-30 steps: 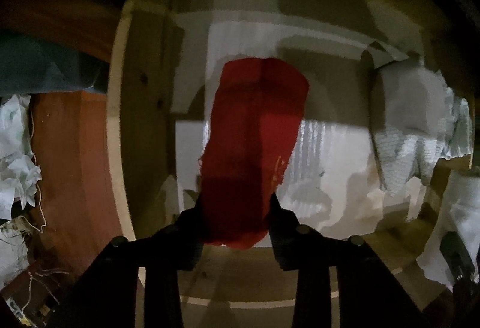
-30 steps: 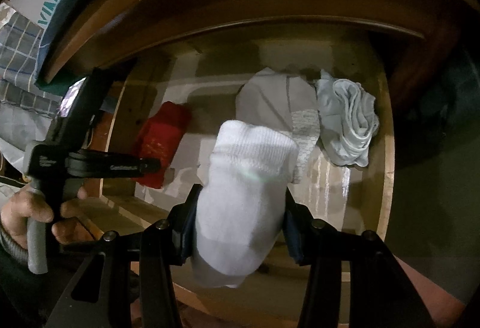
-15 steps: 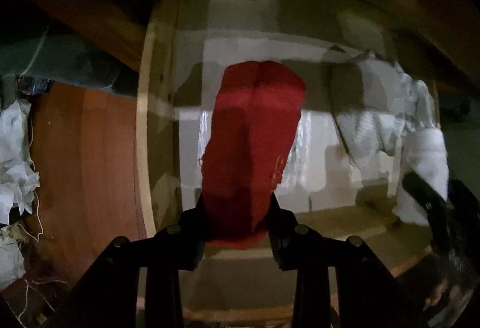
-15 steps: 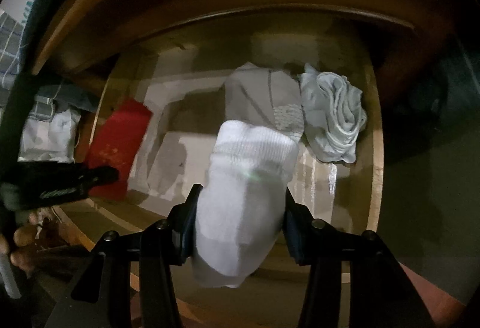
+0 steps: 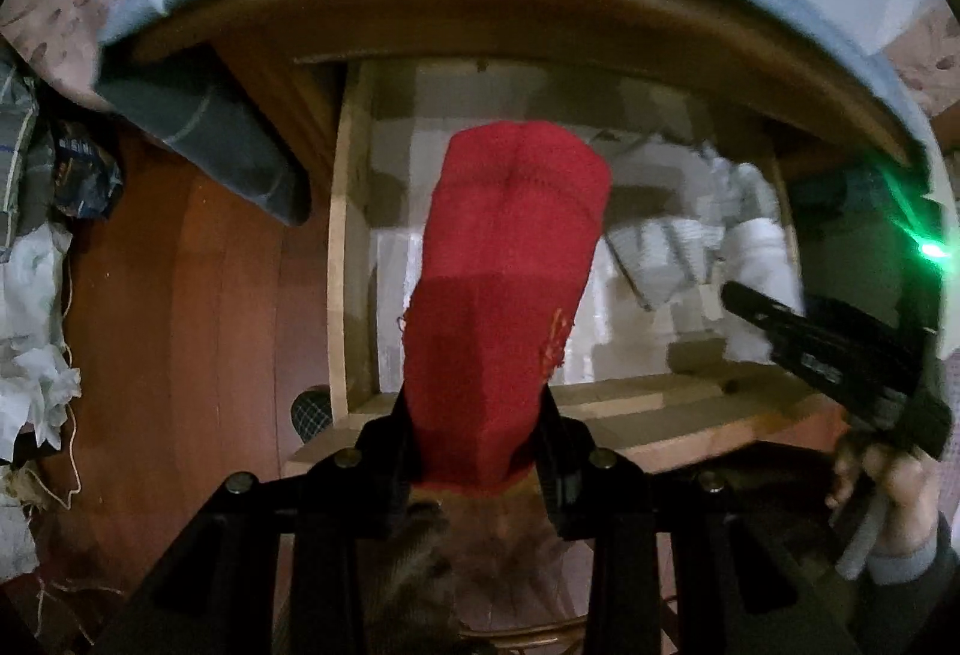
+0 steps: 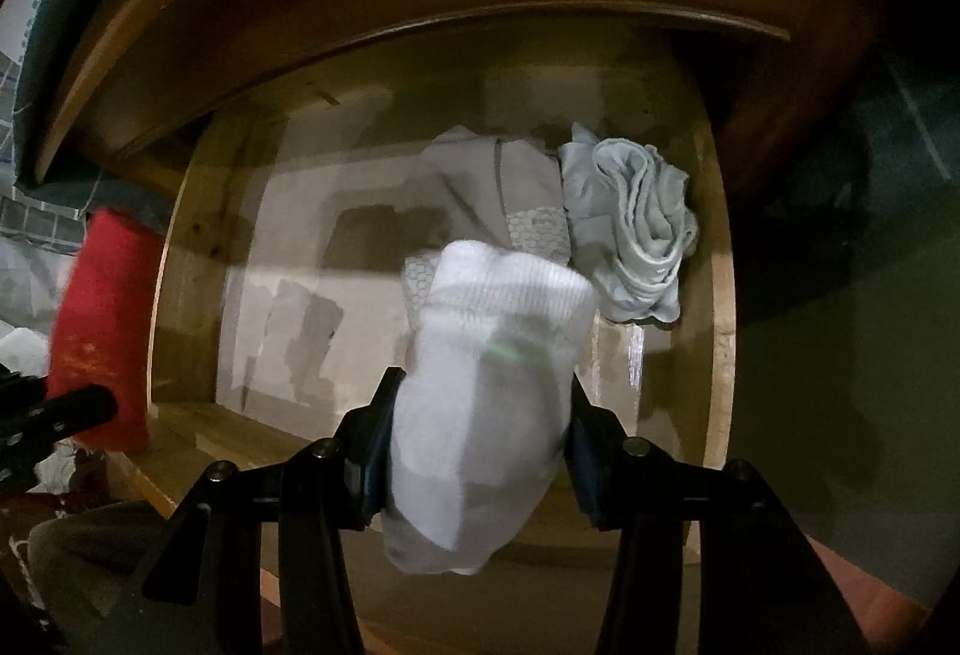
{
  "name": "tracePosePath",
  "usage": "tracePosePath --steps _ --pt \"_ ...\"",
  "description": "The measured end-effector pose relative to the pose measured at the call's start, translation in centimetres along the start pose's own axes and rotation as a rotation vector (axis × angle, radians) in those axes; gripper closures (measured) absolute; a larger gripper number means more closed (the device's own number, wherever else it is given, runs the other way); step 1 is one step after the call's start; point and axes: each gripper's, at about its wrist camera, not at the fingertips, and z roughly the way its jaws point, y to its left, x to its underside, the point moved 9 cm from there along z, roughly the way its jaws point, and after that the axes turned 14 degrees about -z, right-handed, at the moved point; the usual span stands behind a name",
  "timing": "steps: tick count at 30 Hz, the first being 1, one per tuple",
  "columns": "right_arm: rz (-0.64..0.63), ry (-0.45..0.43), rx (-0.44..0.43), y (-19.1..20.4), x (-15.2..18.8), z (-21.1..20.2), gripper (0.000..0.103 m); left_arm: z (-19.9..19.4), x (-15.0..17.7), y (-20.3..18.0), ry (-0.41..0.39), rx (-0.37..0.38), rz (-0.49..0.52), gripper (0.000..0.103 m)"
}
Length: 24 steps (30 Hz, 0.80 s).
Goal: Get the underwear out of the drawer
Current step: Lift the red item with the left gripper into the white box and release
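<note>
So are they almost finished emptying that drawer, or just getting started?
About halfway. The left tongs grip a red garment and the right tongs a white one, both raised above the open drawer. Left inside: a grey folded piece and a pale bundled one.

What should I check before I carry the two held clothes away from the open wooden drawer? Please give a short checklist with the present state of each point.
1. Left gripper grip on the red knitted garment: ok, both fingers press its lower end.
2. Right gripper grip on the white ribbed garment: ok, clamped between the fingers.
3. Both garments lifted free of the open wooden drawer: cannot tell, they seem raised, but depth is unclear.
4. The two grippers apart from each other: ok, a gap shows in both views.
5. Drawer emptied: not ok, a folded grey patterned cloth and a crumpled pale grey cloth remain inside.
</note>
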Motion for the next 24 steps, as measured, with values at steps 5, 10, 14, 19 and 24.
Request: tracePosePath --steps 5,10,14,19,24 --pt "-0.008 0.005 0.013 0.2 -0.1 0.1 0.057 -3.6 0.7 -0.2 -0.063 0.024 0.02 0.068" --pt "-0.012 0.013 0.012 0.3 -0.1 0.3 0.057 -7.7 1.1 -0.7 -0.132 0.044 0.051 0.068" --pt "-0.01 0.007 0.015 0.0 0.2 0.2 0.057 -11.4 0.9 -1.5 -0.192 0.068 0.074 0.068" --pt "-0.001 0.002 0.015 -0.1 0.3 0.1 0.057 -16.9 -0.1 -2.2 -0.31 0.085 0.084 0.068" --pt "-0.005 0.005 0.011 -0.1 0.2 0.2 0.057 -22.1 -2.5 -3.1 -0.405 0.1 0.095 0.068"
